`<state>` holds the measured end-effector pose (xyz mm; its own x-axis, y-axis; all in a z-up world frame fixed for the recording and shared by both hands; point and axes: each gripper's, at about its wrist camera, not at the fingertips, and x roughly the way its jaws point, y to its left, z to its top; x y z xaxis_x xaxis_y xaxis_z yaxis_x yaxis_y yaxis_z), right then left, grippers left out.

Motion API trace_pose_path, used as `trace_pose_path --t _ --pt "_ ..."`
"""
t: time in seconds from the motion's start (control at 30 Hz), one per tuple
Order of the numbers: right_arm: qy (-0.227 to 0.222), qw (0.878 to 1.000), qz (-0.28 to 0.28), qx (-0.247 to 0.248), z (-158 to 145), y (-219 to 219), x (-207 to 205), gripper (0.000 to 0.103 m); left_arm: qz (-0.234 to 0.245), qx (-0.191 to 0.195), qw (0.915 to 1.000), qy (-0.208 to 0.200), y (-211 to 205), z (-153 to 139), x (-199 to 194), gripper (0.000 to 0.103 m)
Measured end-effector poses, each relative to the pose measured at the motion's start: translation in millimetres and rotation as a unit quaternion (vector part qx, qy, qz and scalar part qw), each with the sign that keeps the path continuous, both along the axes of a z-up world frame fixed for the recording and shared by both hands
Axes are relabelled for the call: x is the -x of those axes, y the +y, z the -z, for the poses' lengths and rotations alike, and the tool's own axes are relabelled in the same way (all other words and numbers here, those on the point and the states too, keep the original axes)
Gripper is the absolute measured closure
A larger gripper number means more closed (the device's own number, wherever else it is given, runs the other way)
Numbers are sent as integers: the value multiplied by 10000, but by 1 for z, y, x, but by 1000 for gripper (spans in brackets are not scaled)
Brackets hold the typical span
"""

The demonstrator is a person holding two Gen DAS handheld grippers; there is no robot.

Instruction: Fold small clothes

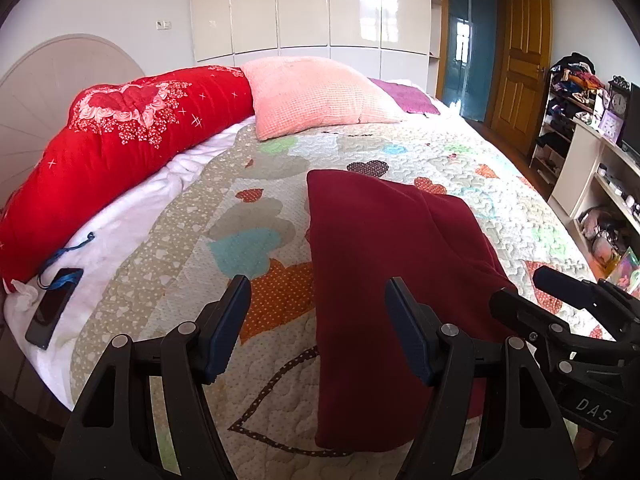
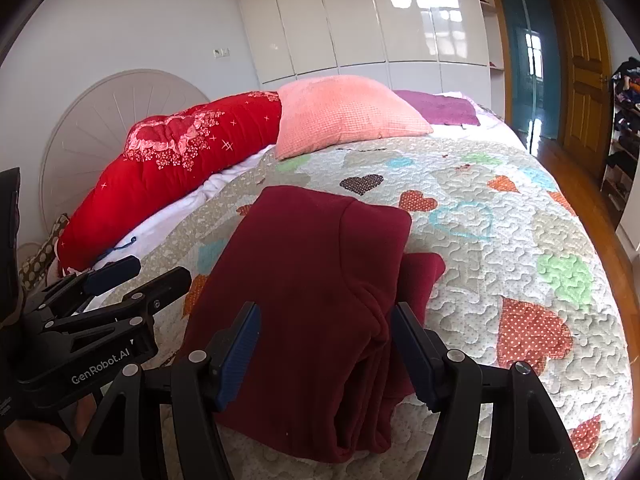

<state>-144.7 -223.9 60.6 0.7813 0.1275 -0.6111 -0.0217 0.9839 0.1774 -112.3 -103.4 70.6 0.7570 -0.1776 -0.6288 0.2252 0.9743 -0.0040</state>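
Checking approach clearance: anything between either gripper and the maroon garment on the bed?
Nothing visible. The left gripper and right gripper both hover open just above the near end of the garment, which lies partly folded on the quilt. The pillow and phone lie well clear.
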Motion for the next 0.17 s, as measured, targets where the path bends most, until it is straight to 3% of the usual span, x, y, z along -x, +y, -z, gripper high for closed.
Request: trace_pose_path --t 0.17 --pt "63 10000 -50 -16 4 3 -4 38 40 -10 10000 -41 0 3 -2 33"
